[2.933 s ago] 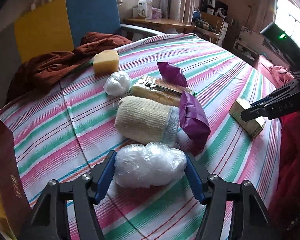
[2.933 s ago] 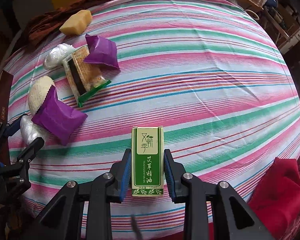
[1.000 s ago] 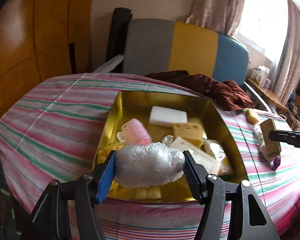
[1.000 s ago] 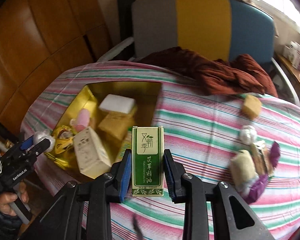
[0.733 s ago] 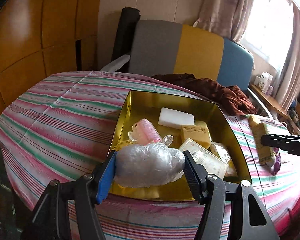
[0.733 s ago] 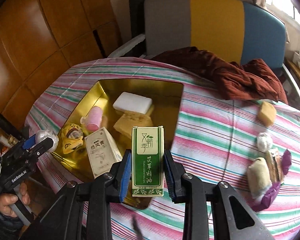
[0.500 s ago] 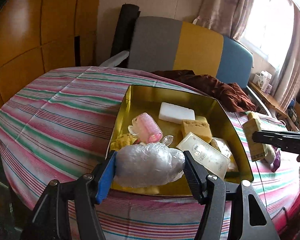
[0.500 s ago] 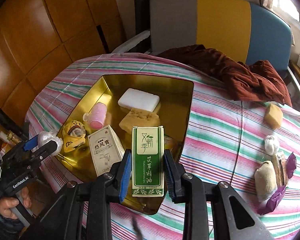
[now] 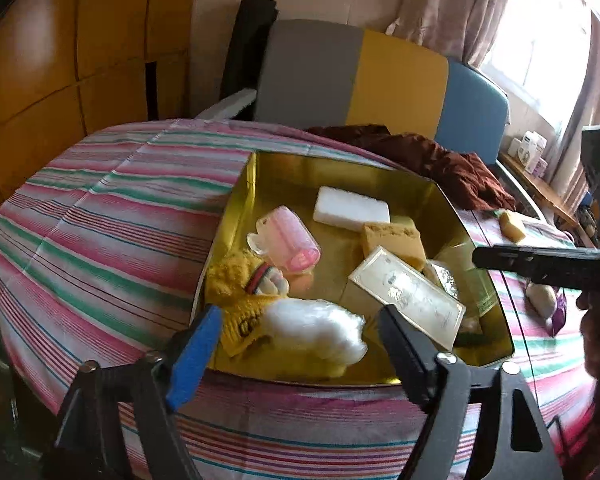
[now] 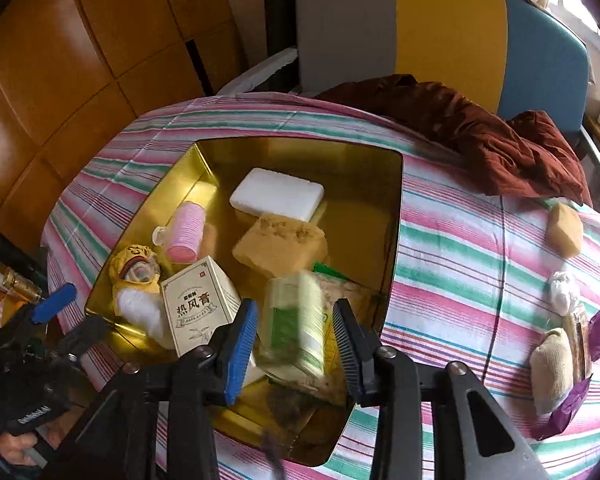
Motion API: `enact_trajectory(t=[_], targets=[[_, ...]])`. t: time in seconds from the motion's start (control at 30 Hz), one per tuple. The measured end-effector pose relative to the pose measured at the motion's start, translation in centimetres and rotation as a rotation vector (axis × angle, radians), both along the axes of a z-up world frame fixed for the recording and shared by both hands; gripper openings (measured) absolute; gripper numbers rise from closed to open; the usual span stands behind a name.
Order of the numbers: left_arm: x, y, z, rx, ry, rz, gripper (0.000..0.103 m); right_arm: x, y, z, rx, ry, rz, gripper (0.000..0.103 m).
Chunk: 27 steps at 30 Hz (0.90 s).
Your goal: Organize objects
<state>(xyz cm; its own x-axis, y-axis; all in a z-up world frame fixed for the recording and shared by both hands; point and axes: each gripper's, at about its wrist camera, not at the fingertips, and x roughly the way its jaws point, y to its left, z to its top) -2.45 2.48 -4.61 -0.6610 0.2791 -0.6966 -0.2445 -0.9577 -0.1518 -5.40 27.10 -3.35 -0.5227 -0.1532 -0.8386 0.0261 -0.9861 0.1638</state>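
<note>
Both your grippers hang over the near edge of the gold metal tin [image 10: 392,216] on the striped desk [image 10: 480,248]. Your left gripper [image 9: 300,354] has just been opening its jaws; the crumpled clear plastic wad [image 9: 314,330] lies loose between them, inside the tin. Your right gripper [image 10: 294,338] has just parted its jaws too; the green-and-white carton [image 10: 296,320], blurred, sits between them, untouched, over the tin.

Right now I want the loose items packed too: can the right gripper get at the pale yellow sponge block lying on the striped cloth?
Probably yes. The right gripper has just been opening, letting the green box drop into the gold tin. The pale yellow sponge block lies alone on the striped cloth, uncovered.
</note>
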Motion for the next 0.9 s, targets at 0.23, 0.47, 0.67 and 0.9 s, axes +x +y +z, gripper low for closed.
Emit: enact_trajectory(t=[0.23,0.47,0.67,0.9], targets=[[0.4,0.1,1.3,-0.02,0.039,0.019,0.082,1.2,0.0,-0.4,0.004,-0.008,-0.01,0.041],[1.0,0.3,2.1,-0.043,0.055,0.031,0.082,2.5,-0.4,-0.1,0.02,0.011,-0.023,0.043],[1.7,0.8,2.7,-0.066,0.077,0.029,0.082,3.3,-0.9,0.4,0.032,0.036,-0.025,0.043],[2.3,1.2,3.4,-0.071,0.096,0.013,0.082,4.2,-0.8,1.0,0.042,0.064,-0.036,0.043]])
